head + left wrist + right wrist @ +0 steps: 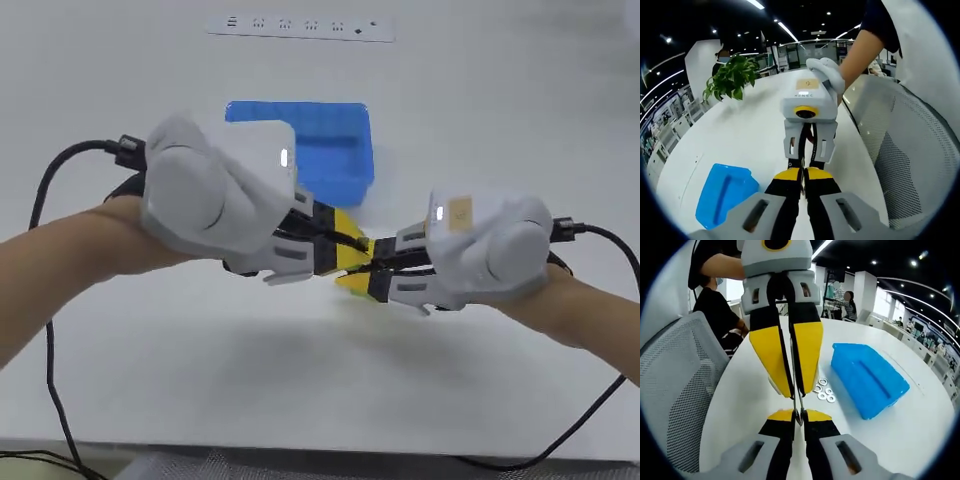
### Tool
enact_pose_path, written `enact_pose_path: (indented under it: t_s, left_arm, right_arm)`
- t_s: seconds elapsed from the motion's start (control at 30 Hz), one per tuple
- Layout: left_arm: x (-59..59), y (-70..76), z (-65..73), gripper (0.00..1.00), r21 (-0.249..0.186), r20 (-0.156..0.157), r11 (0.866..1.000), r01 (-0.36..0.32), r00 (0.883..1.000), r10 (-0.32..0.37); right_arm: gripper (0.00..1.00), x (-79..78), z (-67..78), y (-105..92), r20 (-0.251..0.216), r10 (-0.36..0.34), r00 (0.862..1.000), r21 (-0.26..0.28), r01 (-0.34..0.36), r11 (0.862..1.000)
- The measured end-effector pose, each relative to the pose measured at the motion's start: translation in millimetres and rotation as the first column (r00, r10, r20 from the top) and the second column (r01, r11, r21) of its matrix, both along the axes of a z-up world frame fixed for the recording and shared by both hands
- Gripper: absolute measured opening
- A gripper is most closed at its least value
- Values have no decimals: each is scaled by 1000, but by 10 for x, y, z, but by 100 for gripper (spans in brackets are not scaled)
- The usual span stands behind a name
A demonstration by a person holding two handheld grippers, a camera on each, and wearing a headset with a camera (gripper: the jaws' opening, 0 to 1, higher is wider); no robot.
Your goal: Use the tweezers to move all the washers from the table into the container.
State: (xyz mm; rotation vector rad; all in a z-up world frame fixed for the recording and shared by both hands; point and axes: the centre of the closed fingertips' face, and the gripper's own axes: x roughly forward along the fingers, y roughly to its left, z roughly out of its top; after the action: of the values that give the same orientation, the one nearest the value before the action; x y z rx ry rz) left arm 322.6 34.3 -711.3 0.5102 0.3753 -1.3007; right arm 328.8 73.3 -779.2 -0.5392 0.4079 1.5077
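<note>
Washers (823, 389): lying flat in a small loose cluster on the white table (750, 405), just off the near side of the blue container (867, 380), none seen inside it (a handful, too small to count with confidence). Tweezers (798, 404): raised clear of the tabletop near the washers, thin metal legs bridging two grippers set tip to tip. Left gripper (803, 176): reaching in from the left, yellow-tipped fingers (775, 360) drawn narrow, flanking the tweezers closely along their length and apparently clamped on them. Right gripper (799, 415): coming in from the right, fingers likewise pinched almost together, closed on one end of the same tweezers. From the head view: both white housings held level in a person's hands just near of the container, forearms entering from either side, a black cable (45, 300) trailing from each toward the near edge. Farther off, by the far edge of the table: a white power strip (300, 27). Beyond the table in the left gripper view: a leafy green plant (730, 77) and, just beside the near edge, a grey mesh chair (905, 150).
</note>
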Motion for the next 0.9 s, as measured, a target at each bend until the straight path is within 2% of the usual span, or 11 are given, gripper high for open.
enact_pose_path:
  t_s: [0.13,0.27,0.33,0.43,0.5,0.63,0.73,0.8,0.9]
  left_arm:
    - [0,50,63,6,-25,-3,999,-25,1000,24]
    - [10,105,144,6,-64,-13,996,-65,998,65]
    - [16,120,135,6,-65,-14,995,-74,997,73]
    - [8,158,93,6,-45,-3,996,-77,997,77]
    - [-11,185,80,6,-37,0,996,-80,997,80]
    - [-19,267,68,6,-18,26,996,-91,995,92]
    - [-20,358,72,6,-22,23,993,-114,993,115]
    - [-9,439,62,6,-14,33,991,-133,991,133]
    - [31,549,81,6,-27,41,986,-166,985,167]
  right_arm:
    - [8,-9,55,54,-13,-12,1000,17,12,1000]
    - [10,-16,133,116,-57,-47,997,42,49,998]
    - [11,-20,122,133,-95,-78,992,39,82,996]
    - [14,-18,108,158,-92,-83,992,36,86,996]
    - [19,5,107,163,-92,-103,990,31,106,994]
    - [23,41,113,151,-76,-121,990,28,123,992]
    - [26,74,77,124,-72,-138,988,11,139,990]
    - [28,84,73,119,-73,-145,987,12,146,989]
    - [29,89,39,109,-76,-155,985,1,155,988]
